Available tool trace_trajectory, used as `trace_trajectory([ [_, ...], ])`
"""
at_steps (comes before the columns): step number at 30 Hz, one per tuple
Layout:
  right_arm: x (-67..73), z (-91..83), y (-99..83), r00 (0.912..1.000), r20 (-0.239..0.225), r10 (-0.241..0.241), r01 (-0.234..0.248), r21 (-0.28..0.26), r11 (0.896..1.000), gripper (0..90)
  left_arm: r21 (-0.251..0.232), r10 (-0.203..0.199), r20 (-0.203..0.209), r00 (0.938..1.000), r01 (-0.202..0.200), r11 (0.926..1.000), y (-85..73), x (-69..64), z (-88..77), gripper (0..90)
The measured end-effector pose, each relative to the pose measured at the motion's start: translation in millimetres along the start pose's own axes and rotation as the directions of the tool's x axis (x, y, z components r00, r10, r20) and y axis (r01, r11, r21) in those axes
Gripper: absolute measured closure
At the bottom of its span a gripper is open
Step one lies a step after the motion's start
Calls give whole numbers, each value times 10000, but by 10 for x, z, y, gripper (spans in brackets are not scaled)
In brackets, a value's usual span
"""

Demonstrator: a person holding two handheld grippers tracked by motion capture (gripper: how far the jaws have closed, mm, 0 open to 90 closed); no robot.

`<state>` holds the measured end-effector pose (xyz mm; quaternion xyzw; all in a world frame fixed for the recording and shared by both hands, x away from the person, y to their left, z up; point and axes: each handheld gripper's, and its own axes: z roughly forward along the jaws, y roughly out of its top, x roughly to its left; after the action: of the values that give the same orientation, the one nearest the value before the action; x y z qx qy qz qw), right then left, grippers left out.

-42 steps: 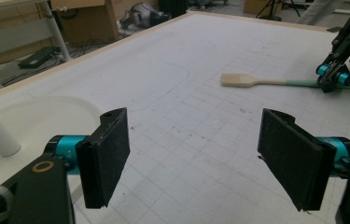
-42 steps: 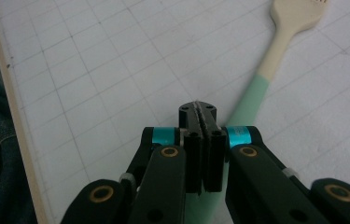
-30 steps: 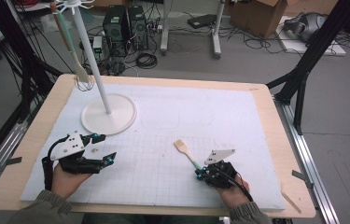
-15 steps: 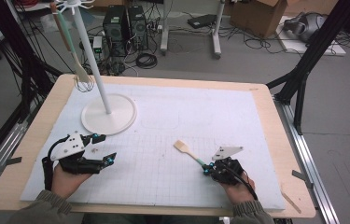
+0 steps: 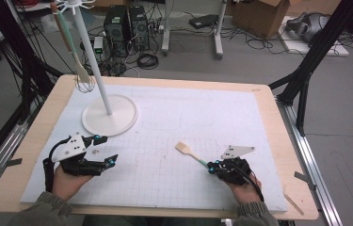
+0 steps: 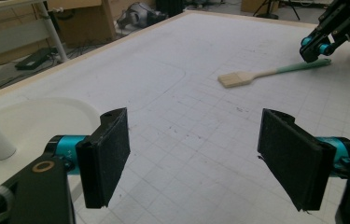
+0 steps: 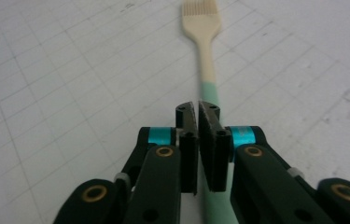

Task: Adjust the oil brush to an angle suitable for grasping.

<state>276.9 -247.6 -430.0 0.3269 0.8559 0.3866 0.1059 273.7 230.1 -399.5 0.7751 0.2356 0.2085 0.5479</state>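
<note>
A brush with a pale wooden head and a mint-green handle lies flat on the white grid mat, right of centre. My right gripper sits low over the handle's near end. In the right gripper view its jaws have just been opening and stand a narrow slit apart. Nothing is between the pads; the brush handle runs underneath the right jaw. My left gripper rests at the mat's left, jaws wide and empty. The left gripper view has the brush and the right gripper far off.
A white stand with a round base and a tall pole rises at the back left. A whisk and a long utensil hang from its top. A thin wooden strip lies on the table's near right edge.
My right gripper has slid to the right and back along the brush handle, toward its end. The brush has stayed put. The left gripper has not moved.
</note>
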Motion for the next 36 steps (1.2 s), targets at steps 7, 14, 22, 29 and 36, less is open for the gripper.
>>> trace_trajectory([
  [7, -110, -27, -59, 10000, -42, 54, -54, 44, 10000, 723, 12, 45, 39, 10000, -45, 10000, 2, -3, 5, 255],
  [14, -129, 8, -88, 9999, -114, -34, 39, 367, 9993, 704, 2, 44, 64, 10000, -44, 10000, 4, -2, 4, 255],
  [22, -126, 33, -104, 9999, -31, -165, 167, 532, 9984, 712, 32, 50, 118, 9999, -50, 10000, 5, -9, 19, 255],
  [29, -86, 46, -98, 9985, 240, -486, 469, 671, 9966, 732, 57, 75, 173, 9998, -76, 10000, 9, -16, 38, 254],
  [36, -62, 55, -73, 9979, 340, -544, 513, 873, 9949, 773, 79, 87, 213, 9997, -88, 9999, 14, -22, 50, 255],
])
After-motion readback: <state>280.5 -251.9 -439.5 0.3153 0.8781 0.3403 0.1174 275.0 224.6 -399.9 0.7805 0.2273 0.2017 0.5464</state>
